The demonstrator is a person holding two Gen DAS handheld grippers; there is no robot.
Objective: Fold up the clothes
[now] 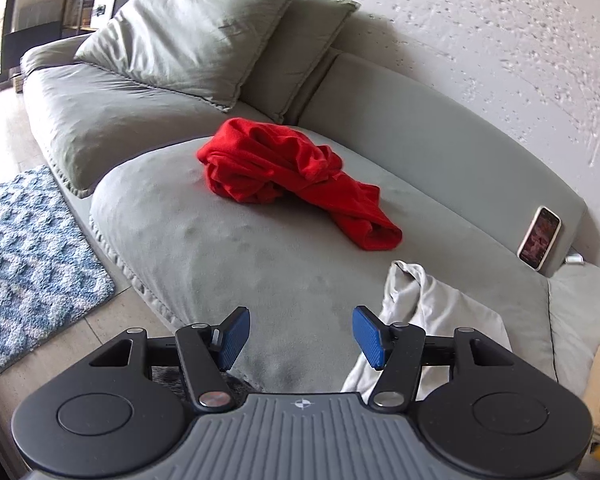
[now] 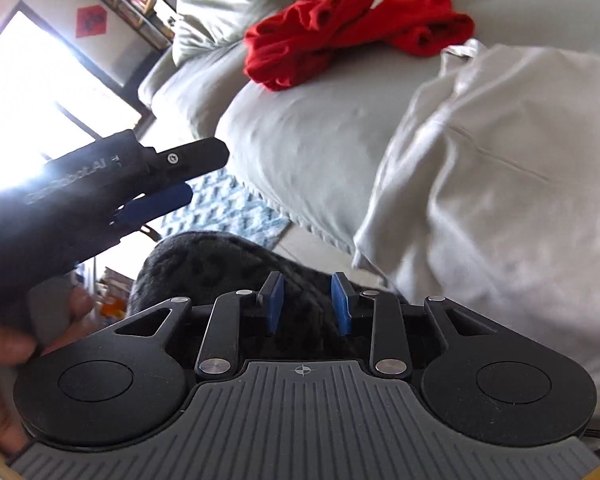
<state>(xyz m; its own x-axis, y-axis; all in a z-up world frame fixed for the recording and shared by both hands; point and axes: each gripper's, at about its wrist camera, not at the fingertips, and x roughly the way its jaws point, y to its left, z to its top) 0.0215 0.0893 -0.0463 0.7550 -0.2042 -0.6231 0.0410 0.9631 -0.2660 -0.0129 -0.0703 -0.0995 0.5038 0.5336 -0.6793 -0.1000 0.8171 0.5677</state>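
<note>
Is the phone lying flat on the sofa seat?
No, the phone stands tilted, leaning against the sofa backrest, with its screen facing out.

The left gripper [image 1: 300, 338] hangs tilted downward, its blue pads [image 1: 233, 338] spread well apart with nothing between them. The right gripper [image 2: 307, 304] has a narrower gap, nothing clamped. A bare hand [image 2: 4, 364] grips the left tool's handle.

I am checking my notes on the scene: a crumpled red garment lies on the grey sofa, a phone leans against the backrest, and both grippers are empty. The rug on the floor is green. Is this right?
Not quite: the rug is blue and white, not green, as the left wrist view shows. The rest holds: red garment on the sofa, phone against the backrest, left gripper and right gripper empty.
</note>
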